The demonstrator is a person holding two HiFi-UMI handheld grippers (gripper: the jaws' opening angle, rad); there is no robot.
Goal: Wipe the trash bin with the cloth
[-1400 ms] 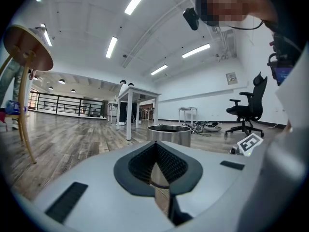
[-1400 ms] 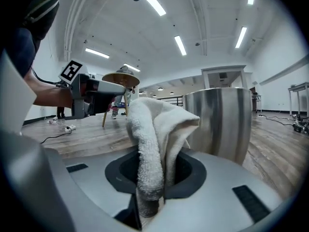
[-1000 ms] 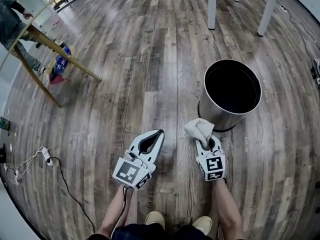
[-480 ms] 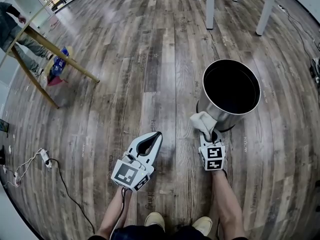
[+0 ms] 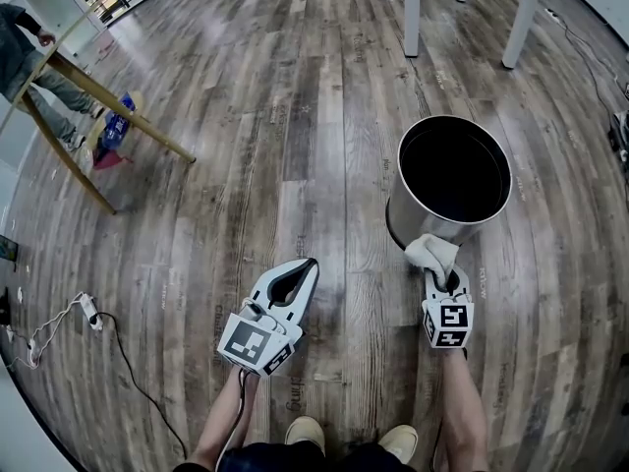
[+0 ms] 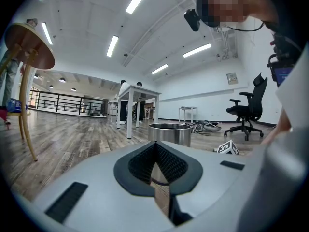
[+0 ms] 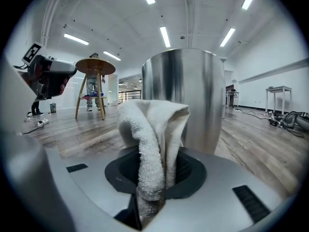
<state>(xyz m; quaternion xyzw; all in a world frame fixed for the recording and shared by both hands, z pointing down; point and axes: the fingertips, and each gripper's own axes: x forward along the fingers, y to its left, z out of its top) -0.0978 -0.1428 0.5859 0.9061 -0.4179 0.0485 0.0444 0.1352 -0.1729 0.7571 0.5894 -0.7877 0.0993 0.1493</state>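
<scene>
A round steel trash bin (image 5: pixel 450 185) with a dark, empty inside stands on the wooden floor; it fills the middle of the right gripper view (image 7: pixel 186 98) and shows small in the left gripper view (image 6: pixel 169 133). My right gripper (image 5: pixel 439 270) is shut on a white cloth (image 5: pixel 432 253), and the cloth (image 7: pixel 153 134) presses against the bin's near side low down. To the left of the bin, well apart from it, my left gripper (image 5: pixel 310 264) hangs above the floor with its jaws closed and nothing in them.
A round wooden side table (image 5: pixel 93 91) stands at the far left, a person (image 5: pixel 20 37) beside it. White table legs (image 5: pixel 412 8) rise beyond the bin. A power strip and cable (image 5: pixel 88 308) lie at the left, more cables (image 5: pixel 621 131) at the right edge. My shoes (image 5: pixel 349 431) are below.
My right gripper has carried the cloth to the right along the bin's near side, from its left flank to below its front. The left gripper has stayed put.
</scene>
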